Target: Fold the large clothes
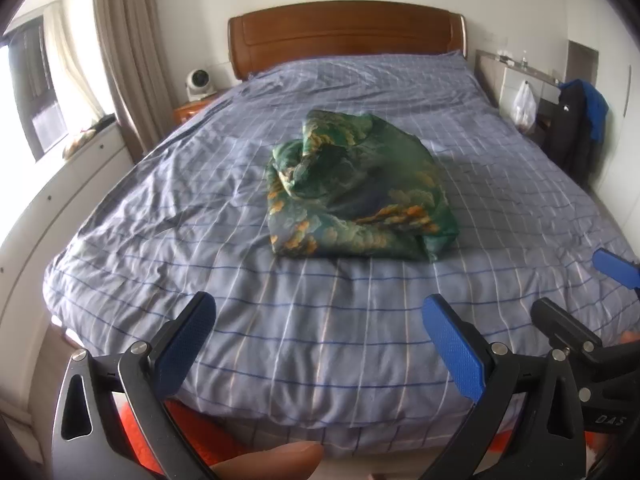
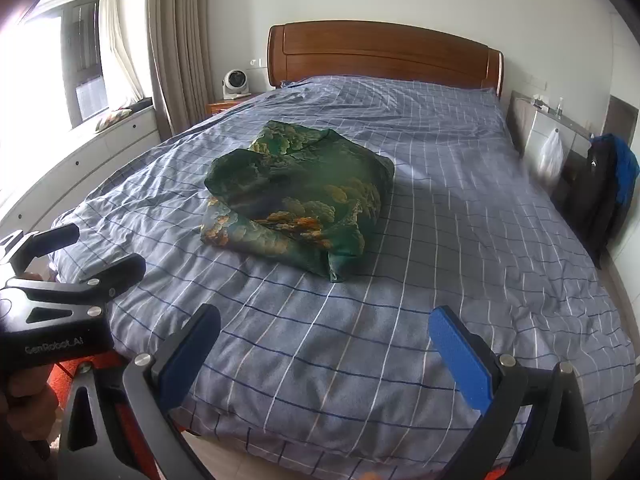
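From the left wrist, the left gripper [image 1: 318, 320] is hovering wide apart and empty above the bed's [image 1: 120, 240] foot, the crumpled green garment [image 1: 360, 192] lying mid-bed, while from the right wrist the right gripper [image 2: 324, 332] is likewise gaping, holding nothing.

I count one bed [image 1: 320, 360] with one wooden headboard [image 1: 344, 36], and one crumpled green garment [image 1: 360, 188] on it. One white fan [image 1: 199, 82], one hanging plastic bag [image 1: 524, 106]. My two grippers, left [image 1: 320, 340] and right [image 2: 324, 348], each have two fingers.
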The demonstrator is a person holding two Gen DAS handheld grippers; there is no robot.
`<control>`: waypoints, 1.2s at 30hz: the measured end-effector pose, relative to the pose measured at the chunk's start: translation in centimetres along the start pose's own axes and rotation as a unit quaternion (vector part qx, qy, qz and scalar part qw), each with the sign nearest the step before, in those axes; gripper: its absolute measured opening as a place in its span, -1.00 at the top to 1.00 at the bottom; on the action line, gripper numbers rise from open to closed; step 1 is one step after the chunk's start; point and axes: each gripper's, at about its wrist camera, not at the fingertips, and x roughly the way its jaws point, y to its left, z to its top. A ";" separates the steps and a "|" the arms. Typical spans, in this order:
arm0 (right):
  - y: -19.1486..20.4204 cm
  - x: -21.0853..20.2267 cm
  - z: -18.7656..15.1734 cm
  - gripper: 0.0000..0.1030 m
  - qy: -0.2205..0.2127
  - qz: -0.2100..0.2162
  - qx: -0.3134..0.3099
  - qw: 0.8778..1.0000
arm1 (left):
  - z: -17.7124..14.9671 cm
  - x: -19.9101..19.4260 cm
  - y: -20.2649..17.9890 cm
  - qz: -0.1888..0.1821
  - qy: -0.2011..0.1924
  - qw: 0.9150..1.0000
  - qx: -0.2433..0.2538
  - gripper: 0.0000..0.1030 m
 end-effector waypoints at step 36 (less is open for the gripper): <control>0.7 -2.5 -1.3 -1.00 0.042 0.023 0.021 0.999 | -0.9 -3.8 0.3 -0.027 -0.007 0.999 0.034 -1.00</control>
